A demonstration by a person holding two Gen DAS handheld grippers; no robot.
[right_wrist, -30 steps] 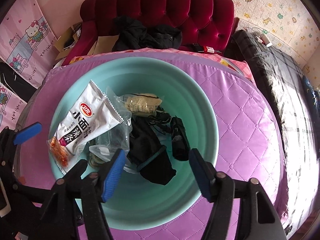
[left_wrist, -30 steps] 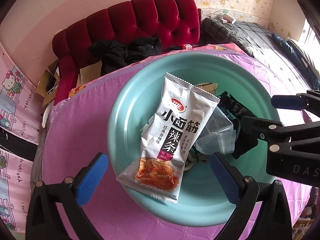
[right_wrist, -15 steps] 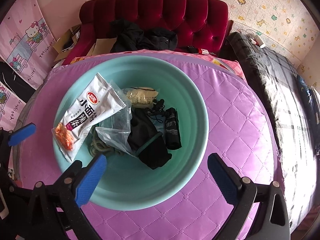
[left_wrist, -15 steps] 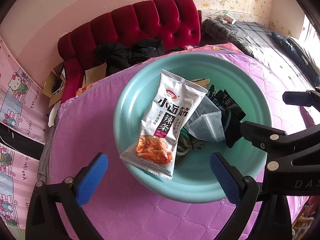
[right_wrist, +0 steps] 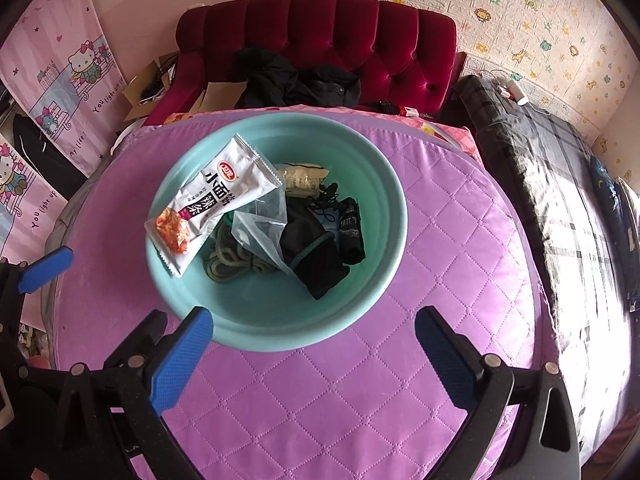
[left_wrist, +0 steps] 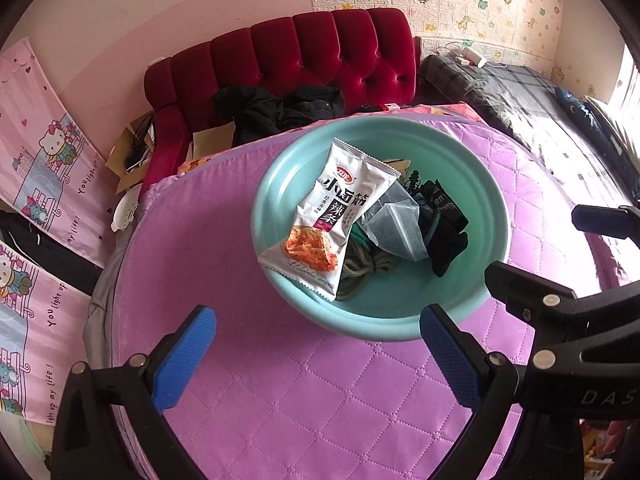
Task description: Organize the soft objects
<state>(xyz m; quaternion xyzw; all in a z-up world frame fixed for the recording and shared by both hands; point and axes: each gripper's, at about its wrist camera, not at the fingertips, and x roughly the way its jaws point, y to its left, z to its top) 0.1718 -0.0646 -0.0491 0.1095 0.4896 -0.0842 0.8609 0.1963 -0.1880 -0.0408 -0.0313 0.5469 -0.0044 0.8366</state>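
A teal basin [left_wrist: 472, 184] [right_wrist: 380, 184] stands on the purple quilted table. In it lie a white snack packet [left_wrist: 340, 208] [right_wrist: 216, 204], a clear plastic bag [left_wrist: 394, 220] [right_wrist: 262, 224], a coil of green rope [left_wrist: 362, 266] [right_wrist: 230, 260], black cloth items [left_wrist: 444, 232] [right_wrist: 316, 260] and a small pale packet [right_wrist: 302, 176]. My left gripper [left_wrist: 318, 360] is open and empty, above the table in front of the basin. My right gripper [right_wrist: 314, 358] is open and empty, also in front of the basin. The right gripper's body shows at the right of the left wrist view [left_wrist: 560, 320].
The purple quilted table [left_wrist: 320, 400] [right_wrist: 460, 260] spreads around the basin. A red tufted sofa [left_wrist: 312, 52] [right_wrist: 320, 36] with black clothes [left_wrist: 276, 108] stands behind. A dark plaid bed [right_wrist: 560, 184] lies to the right. Pink cartoon hangings [left_wrist: 44, 152] cover the left.
Both grippers have pulled back and up from the basin, which now looks smaller and farther. The right gripper's jaws have opened wider. The items in the basin have not moved.
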